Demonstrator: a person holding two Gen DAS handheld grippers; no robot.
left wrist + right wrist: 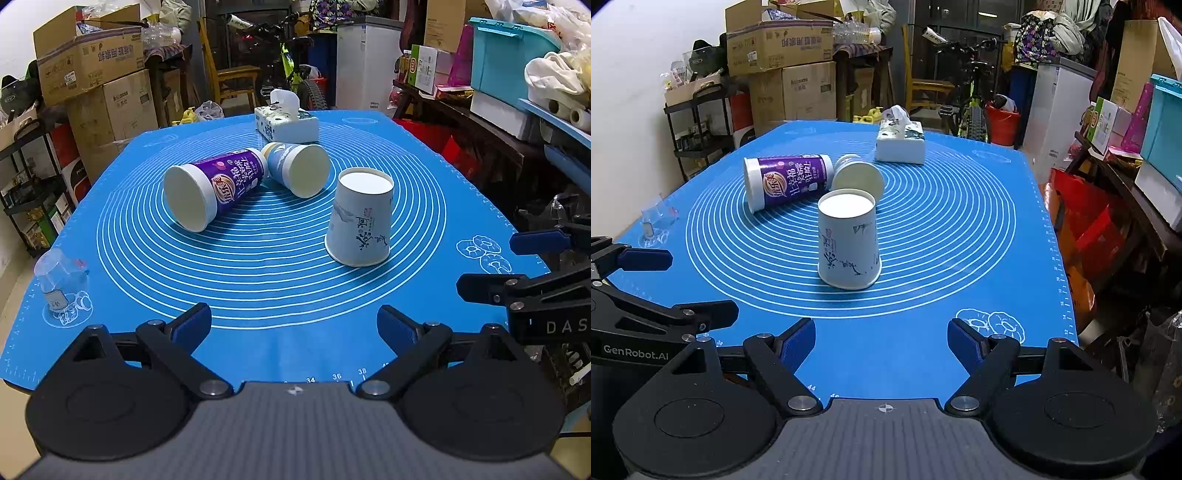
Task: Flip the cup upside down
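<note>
A white paper cup with ink drawings (360, 218) (848, 240) stands upside down on the blue mat (295, 295) (923, 229). A purple cup (214, 188) (788, 181) lies on its side, mouth toward the left. A blue-and-white cup (297, 168) (855, 175) lies on its side behind it, touching it. My left gripper (294, 325) is open and empty near the mat's front edge. My right gripper (881, 341) is open and empty, in front of the upside-down cup; it also shows at the right of the left wrist view.
A tissue box (286, 123) (900, 142) sits at the mat's far side. A clear plastic cup (61, 278) (655, 218) stands upside down at the mat's left edge. Cardboard boxes (92, 70), a bicycle (288, 62) and shelves surround the table.
</note>
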